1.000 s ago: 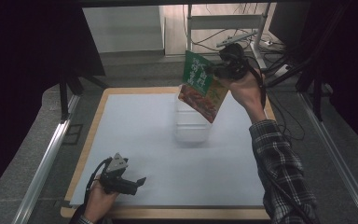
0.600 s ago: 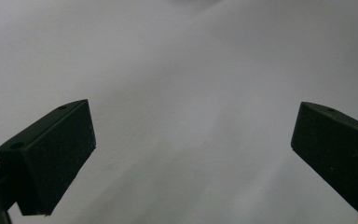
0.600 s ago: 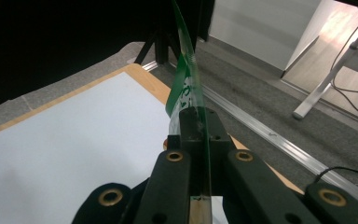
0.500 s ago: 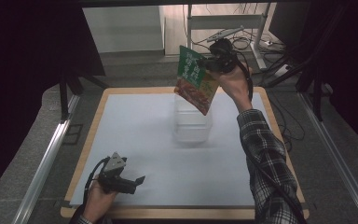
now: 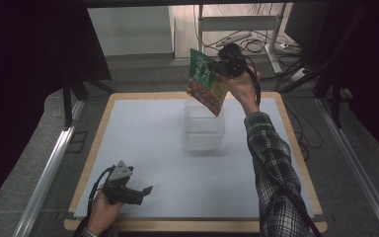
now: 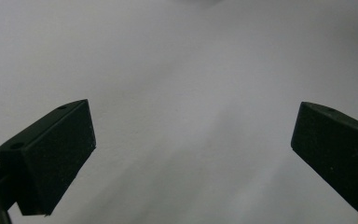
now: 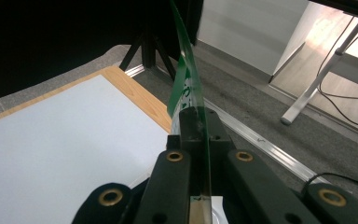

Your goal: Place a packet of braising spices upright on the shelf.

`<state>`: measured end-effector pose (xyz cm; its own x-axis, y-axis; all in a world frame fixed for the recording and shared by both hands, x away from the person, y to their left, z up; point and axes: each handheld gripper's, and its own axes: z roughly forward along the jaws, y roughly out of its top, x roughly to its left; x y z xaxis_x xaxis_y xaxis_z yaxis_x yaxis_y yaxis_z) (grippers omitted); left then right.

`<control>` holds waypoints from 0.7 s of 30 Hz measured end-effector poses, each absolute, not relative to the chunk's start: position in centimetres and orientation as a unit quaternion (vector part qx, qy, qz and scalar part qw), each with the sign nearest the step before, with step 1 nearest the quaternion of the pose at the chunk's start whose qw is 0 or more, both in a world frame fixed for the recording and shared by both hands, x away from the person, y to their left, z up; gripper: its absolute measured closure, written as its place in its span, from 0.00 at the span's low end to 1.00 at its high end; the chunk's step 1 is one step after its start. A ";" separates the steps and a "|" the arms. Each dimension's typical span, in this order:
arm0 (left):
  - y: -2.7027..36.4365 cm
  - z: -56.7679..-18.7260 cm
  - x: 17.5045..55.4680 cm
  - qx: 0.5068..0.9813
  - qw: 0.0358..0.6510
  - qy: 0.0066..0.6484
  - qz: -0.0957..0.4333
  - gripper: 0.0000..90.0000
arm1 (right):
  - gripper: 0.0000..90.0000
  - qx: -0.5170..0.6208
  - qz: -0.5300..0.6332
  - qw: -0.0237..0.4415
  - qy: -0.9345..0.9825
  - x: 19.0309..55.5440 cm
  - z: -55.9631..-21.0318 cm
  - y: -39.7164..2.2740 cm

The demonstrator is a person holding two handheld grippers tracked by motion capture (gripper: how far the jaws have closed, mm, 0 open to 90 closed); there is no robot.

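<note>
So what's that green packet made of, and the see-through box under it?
The green packet looks like thin glossy plastic film: the right claw pinches it edge-on, where it is sheet-thin and slightly curved. The box looks like clear, slightly frosted hard plastic, since the white table shows through its walls. Both are guesses from looks alone.

This looks like a lab or recording room set up for data capture. A wood-edged worktop (image 5: pixel 296 148) with a plain white surface stands on grey carpet (image 5: pixel 365 163), flanked by black curtains (image 5: pixel 24 74) and metal rails (image 5: pixel 44 173). Behind it, loose cables (image 5: pixel 256 47) and a power strip (image 5: pixel 234 39) lie on a wooden floor by white desk legs (image 5: pixel 276 29).
</note>
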<state>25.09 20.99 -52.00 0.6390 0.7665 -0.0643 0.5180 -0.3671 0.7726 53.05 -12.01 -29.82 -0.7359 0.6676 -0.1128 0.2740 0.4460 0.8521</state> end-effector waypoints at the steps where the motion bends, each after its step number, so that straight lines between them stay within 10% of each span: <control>1: 21.0 -52.0 25.1 0.812 0.400 0.396 0.155 0.00 | 0.99 0.283 0.443 0.222 0.821 53.1 -30.1 -12.0; 21: 20.6 -52.1 25.1 0.818 0.394 0.392 0.152 0.00 | 0.99 0.270 0.415 0.165 0.853 52.6 -33.5 -12.0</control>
